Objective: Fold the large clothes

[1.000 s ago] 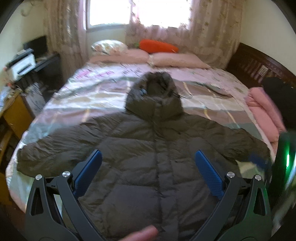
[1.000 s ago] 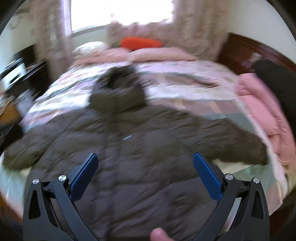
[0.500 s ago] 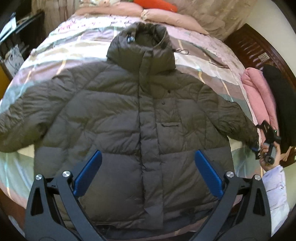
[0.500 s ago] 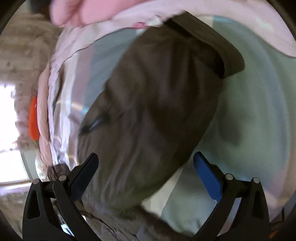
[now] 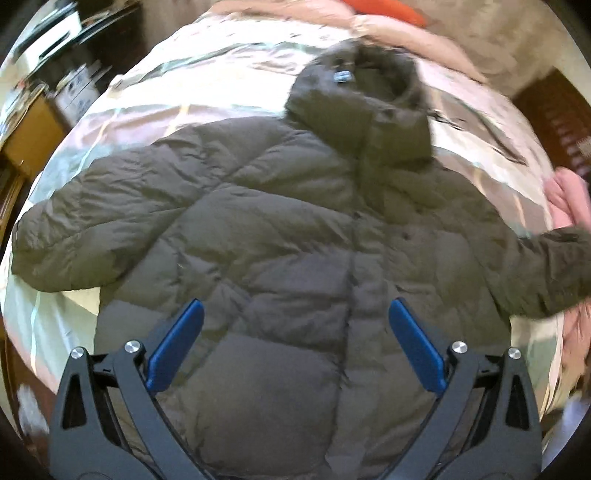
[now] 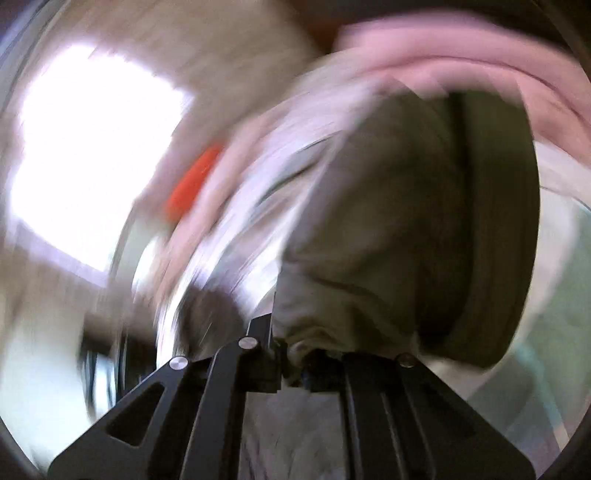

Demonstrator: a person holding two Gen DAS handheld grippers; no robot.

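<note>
Bed (image 5: 122, 114): bare sheet around jacket edges. Olive puffer jacket (image 5: 295, 258) spread flat, hood toward pillows. Left gripper (image 5: 295, 343) wide open above hem, empty. Right gripper (image 6: 299, 365) just closing, clamped on sleeve cuff (image 6: 406, 229); view blurred.

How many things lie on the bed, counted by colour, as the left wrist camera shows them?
Dark olive: 1, the puffer jacket
Orange: 1, the cushion
Pink: 2, the pillow and the folded blanket
Total: 4
</note>
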